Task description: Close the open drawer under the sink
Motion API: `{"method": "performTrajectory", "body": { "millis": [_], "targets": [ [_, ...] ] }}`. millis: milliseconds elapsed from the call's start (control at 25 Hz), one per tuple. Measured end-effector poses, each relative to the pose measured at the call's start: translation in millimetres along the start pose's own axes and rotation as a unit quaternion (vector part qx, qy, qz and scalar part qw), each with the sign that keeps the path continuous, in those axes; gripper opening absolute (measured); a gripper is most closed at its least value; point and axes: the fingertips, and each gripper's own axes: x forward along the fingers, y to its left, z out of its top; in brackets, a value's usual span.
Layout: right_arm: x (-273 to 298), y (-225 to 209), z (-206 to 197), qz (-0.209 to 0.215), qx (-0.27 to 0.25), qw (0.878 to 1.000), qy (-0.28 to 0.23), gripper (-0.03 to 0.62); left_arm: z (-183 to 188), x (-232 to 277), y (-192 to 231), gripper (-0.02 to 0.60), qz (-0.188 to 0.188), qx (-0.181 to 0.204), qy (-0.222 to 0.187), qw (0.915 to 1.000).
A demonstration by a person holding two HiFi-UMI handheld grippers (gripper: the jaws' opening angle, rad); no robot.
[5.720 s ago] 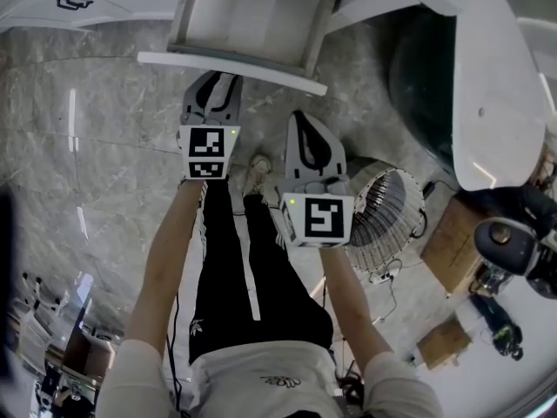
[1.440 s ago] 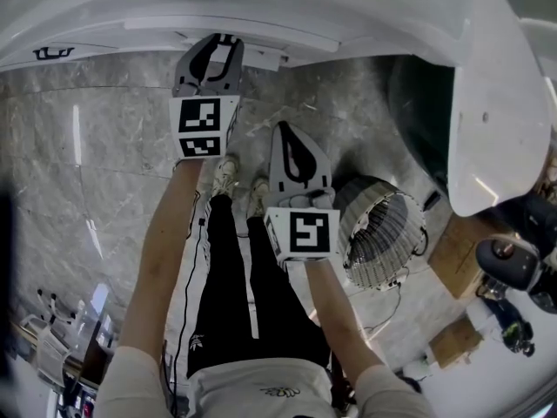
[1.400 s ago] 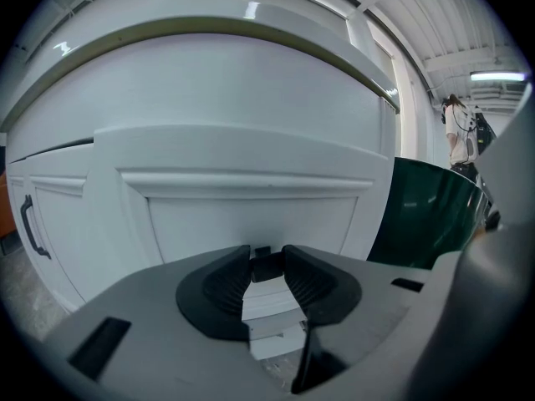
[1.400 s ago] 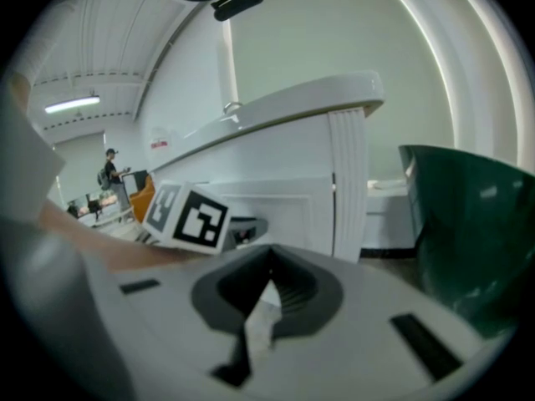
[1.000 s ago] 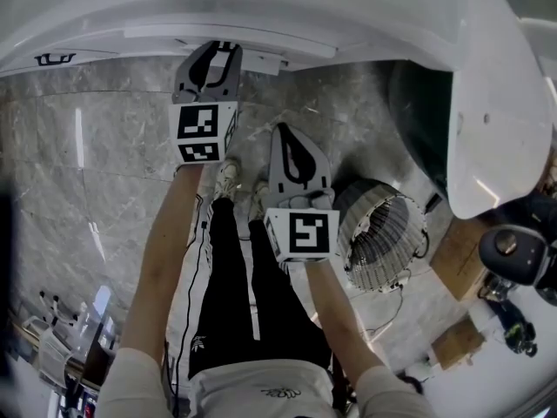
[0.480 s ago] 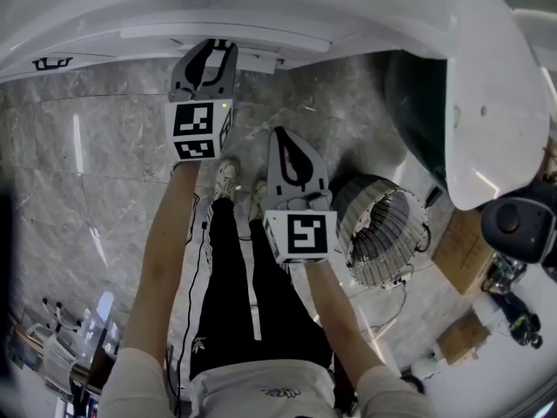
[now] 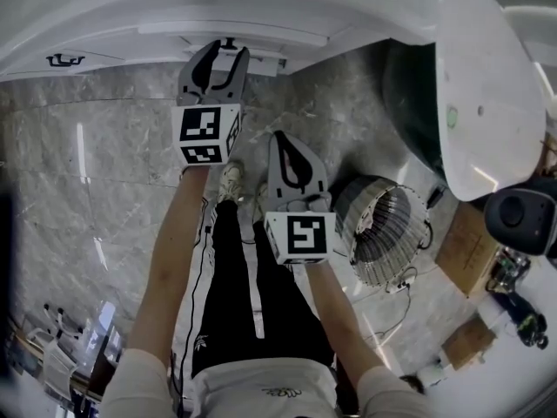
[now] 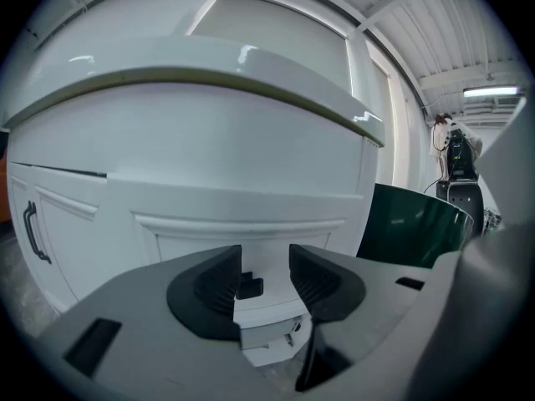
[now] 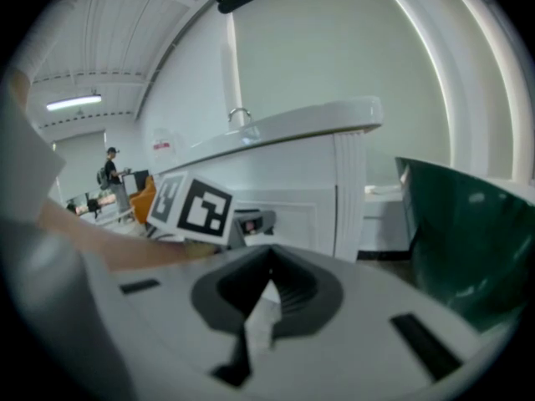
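Marble floor (image 7: pixel 104 164); drawer (image 7: pixel 261 33) now pushed shut.

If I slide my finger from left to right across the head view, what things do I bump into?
Black cabinet handle → left claw, opening, a small black drawer pull showing between its jaws → right claw, shut → wire basket → round black gadget.

Drawer (image 8: pixel 251 236) sits under the counter (image 8: pixel 209 73), bin (image 8: pixel 410 224) to its right.
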Motion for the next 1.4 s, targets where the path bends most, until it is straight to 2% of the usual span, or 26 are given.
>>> {"method": "performTrajectory", "body": {
  "millis": [240,440,600,760,960,1160,1280,1400],
  "targets": [
    [-23.2,8.6,35.5,-0.003,-0.016,1.0,-0.022,0.029,50.7,-33.6,-5.2,0.189,0.013,-0.001,-0.04,0.9991],
    [-56.2,16.3,86.1,-0.013,-0.021,0.998,-0.051,0.029,118.1,-81.3,-17.7,0.189,0.019,-0.012,-0.082,0.9963],
    [-93.9,22.5,133.3,-0.015,-0.035,0.996,-0.076,0.029,187.2,-145.9,-37.6,0.189,0.031,-0.005,-0.139,0.9897],
    [-127.8,29.8,172.8,-0.014,-0.036,0.994,-0.098,0.029,236.0,-214.6,-63.9,0.196,0.024,0.017,-0.181,0.9831],
    [-174.2,36.2,213.2,-0.015,-0.032,0.993,-0.116,0.029,284.6,-284.7,-90.1,0.198,0.021,0.015,-0.207,0.978],
    [-219.3,46.0,250.6,-0.014,-0.033,0.988,-0.152,0.029,311.0,-331.6,-105.1,0.198,0.044,0.046,-0.21,0.9755],
    [-242.3,56.3,268.0,-0.009,-0.04,0.983,-0.177,0.029,320.7,-360.8,-109.5,0.193,0.052,0.04,-0.229,0.9712],
    [-258.3,66.2,278.0,0.001,-0.055,0.979,-0.197,0.029,323.2,-379.9,-116.4,0.158,0.059,0.05,-0.24,0.9677]
  ]
}}
